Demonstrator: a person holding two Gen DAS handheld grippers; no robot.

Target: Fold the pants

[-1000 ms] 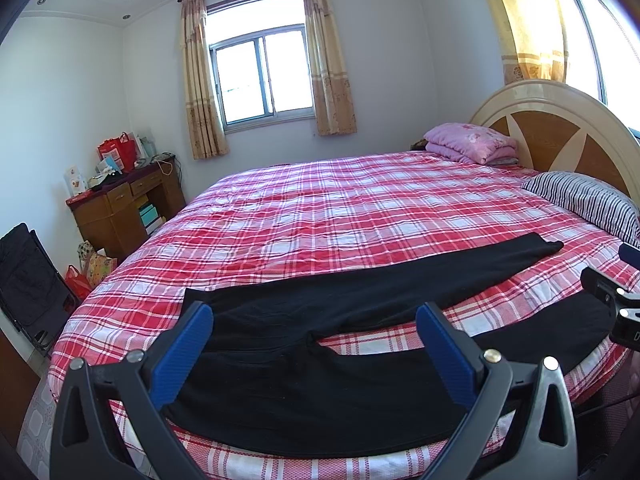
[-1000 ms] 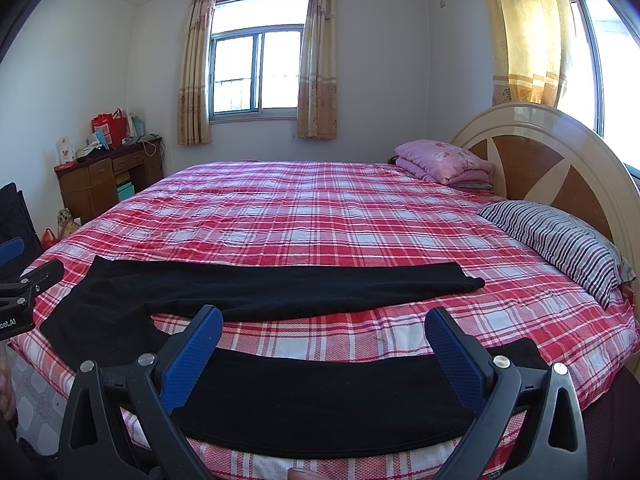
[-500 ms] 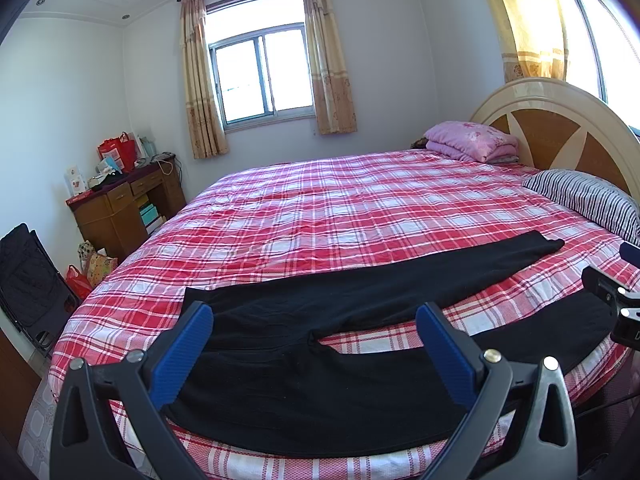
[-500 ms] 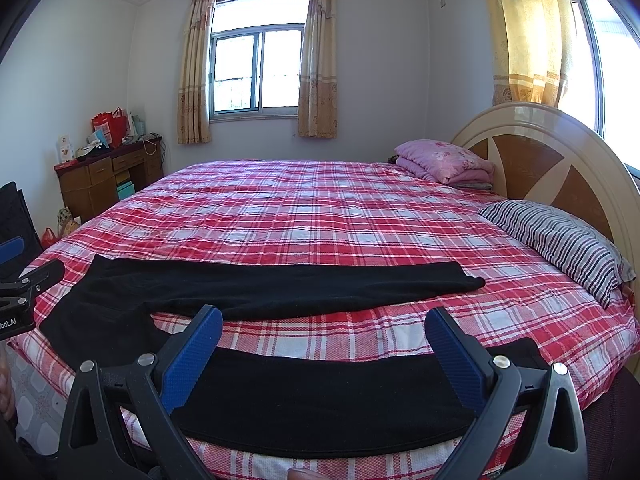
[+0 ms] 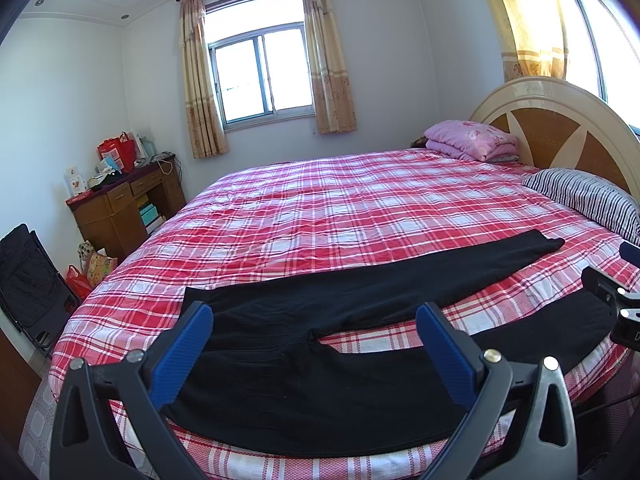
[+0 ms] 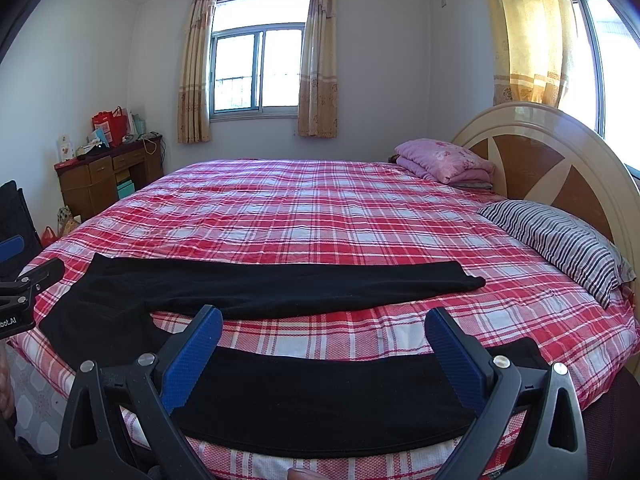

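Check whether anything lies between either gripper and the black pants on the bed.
Nothing visible does. The left gripper hangs open over the waist end of the black pants, and the right gripper hangs open over the near leg. Only bare plaid bedspread lies around them; both pillows sit far off by the headboard.
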